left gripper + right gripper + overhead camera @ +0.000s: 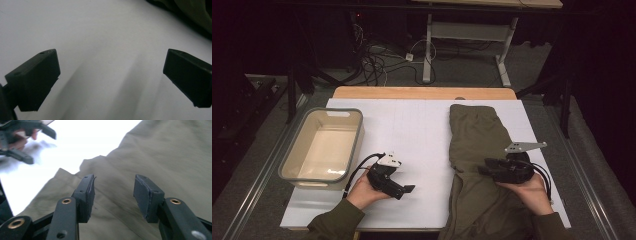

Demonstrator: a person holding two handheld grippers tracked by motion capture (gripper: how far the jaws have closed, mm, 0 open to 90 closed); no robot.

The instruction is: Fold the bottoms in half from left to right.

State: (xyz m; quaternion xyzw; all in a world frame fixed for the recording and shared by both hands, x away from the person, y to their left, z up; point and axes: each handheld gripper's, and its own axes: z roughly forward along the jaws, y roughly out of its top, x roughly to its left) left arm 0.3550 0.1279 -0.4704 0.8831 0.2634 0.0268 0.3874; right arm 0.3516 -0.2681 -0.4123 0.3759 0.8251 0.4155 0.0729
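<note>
An olive-green garment [477, 135] lies folded lengthwise on the right half of the white table top [412, 125], its lower part spreading toward the front edge. My right gripper [482, 166] hovers over the middle of the cloth, pointing left. In the right gripper view its jaws [115, 187] stand open with only the garment [162, 152] below them and nothing gripped. My left gripper [404, 182] is held over bare white surface left of the garment. Its jaws [110, 65] are wide open and empty, and the garment's edge [195, 12] shows at the upper right.
An empty beige plastic tub [292, 150] sits at the table's left edge. Behind the table are a bench frame [467, 35] and tangled cables [377, 60] on the floor. The left gripper [41, 146] shows far off in the right gripper view.
</note>
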